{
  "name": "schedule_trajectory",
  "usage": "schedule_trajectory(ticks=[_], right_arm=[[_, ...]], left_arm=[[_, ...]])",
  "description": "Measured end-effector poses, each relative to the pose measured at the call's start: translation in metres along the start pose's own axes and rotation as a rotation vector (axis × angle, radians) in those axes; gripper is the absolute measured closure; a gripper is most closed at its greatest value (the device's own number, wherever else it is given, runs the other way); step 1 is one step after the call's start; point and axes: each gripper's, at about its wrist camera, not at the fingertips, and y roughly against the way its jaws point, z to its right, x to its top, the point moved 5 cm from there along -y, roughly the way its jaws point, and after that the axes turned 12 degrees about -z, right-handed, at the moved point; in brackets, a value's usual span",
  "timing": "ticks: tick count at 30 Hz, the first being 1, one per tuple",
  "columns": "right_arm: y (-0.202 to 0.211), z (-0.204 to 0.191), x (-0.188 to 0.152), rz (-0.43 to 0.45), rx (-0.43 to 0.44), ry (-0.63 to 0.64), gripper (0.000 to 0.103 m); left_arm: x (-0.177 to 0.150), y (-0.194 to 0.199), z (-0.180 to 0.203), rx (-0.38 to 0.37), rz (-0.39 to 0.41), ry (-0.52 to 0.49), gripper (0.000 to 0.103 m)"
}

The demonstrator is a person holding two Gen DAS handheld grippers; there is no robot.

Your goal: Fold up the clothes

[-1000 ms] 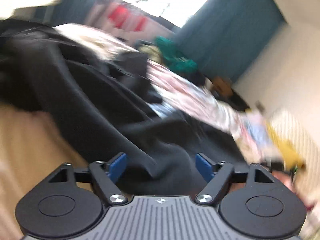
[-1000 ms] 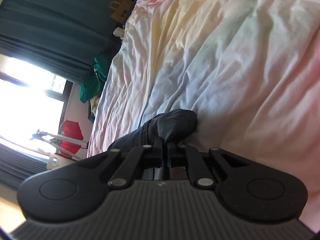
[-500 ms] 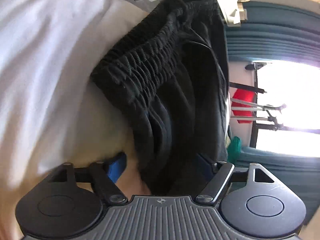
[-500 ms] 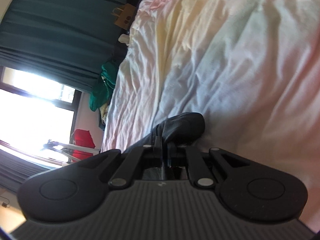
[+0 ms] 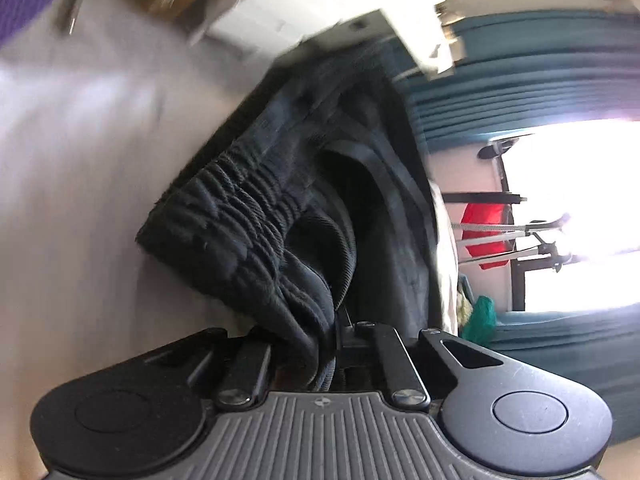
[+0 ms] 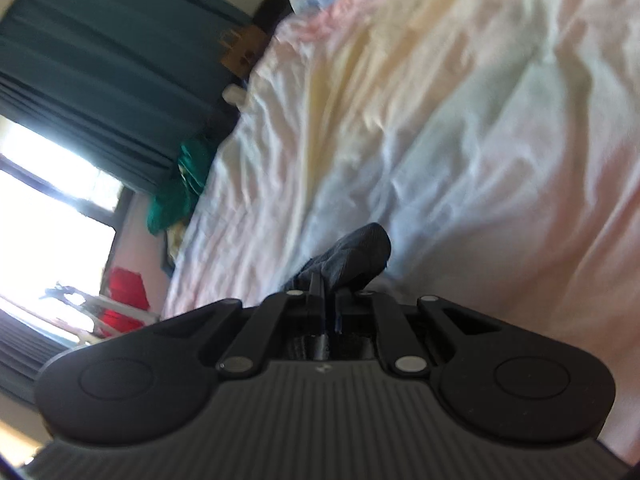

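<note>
Black trousers with a gathered elastic waistband (image 5: 248, 216) fill the middle of the left wrist view. My left gripper (image 5: 332, 336) is shut on the waistband fabric, which bunches between its closed fingers. In the right wrist view my right gripper (image 6: 326, 300) is shut on a dark end of the same garment (image 6: 356, 252), which pokes out ahead of the fingers above the pale bedsheet (image 6: 460, 128).
Teal curtains (image 6: 92, 80) and a bright window (image 5: 576, 208) stand behind. A green cloth heap (image 6: 180, 196) lies at the bed's far edge, with a red item (image 6: 124, 304) on a rack by the window. White furniture (image 5: 320, 12) is above the trousers.
My left gripper has closed on the trousers' waistband; it was open half a second ago. The right gripper stays shut on its end and has shifted slightly.
</note>
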Motion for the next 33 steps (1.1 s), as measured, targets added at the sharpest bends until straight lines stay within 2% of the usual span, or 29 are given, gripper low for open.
schedule_trajectory(ticks=[4,7,10,12,14,16,18,22,25,27,28,30,33], right_arm=[[0.016,-0.007,0.007,0.073,-0.003,0.046,0.096],[0.029,-0.005,0.018,0.121,0.009,0.047,0.097],[0.05,-0.01,0.023,0.199,0.064,0.068,0.097],[0.073,-0.026,0.022,0.294,0.073,0.182,0.097],[0.096,-0.036,0.017,0.391,0.024,0.26,0.097],[0.113,-0.027,0.013,0.443,-0.072,0.209,0.097],[0.113,-0.004,0.009,0.384,-0.21,0.096,0.096],[0.093,0.061,0.001,0.162,-0.395,-0.163,0.096],[0.088,0.086,-0.004,0.103,-0.403,-0.269,0.096],[0.086,0.081,-0.004,0.096,-0.419,-0.243,0.095],[0.086,0.08,-0.003,0.102,-0.416,-0.239,0.094],[0.087,0.077,-0.002,0.119,-0.404,-0.234,0.093],[0.09,0.068,0.002,0.14,-0.369,-0.208,0.084]], left_arm=[[0.014,0.057,0.001,0.005,0.033,0.008,0.094],[0.023,0.099,0.001,0.008,-0.017,0.009,0.094],[0.023,0.135,0.005,0.03,-0.075,-0.057,0.094],[0.016,0.146,-0.005,0.045,-0.099,-0.08,0.094],[0.009,0.155,-0.015,0.06,-0.122,-0.099,0.094],[0.002,0.164,-0.026,0.076,-0.145,-0.118,0.093],[0.0,0.162,-0.043,0.112,-0.149,-0.109,0.093],[-0.001,0.147,-0.068,0.185,-0.169,-0.067,0.092],[-0.001,0.145,-0.079,0.196,-0.168,-0.078,0.087],[-0.005,0.147,-0.079,0.211,-0.158,-0.109,0.079],[-0.008,0.15,-0.077,0.23,-0.153,-0.142,0.077],[-0.013,0.158,-0.07,0.27,-0.143,-0.224,0.062],[-0.02,0.172,-0.054,0.39,-0.038,-0.363,0.049]])
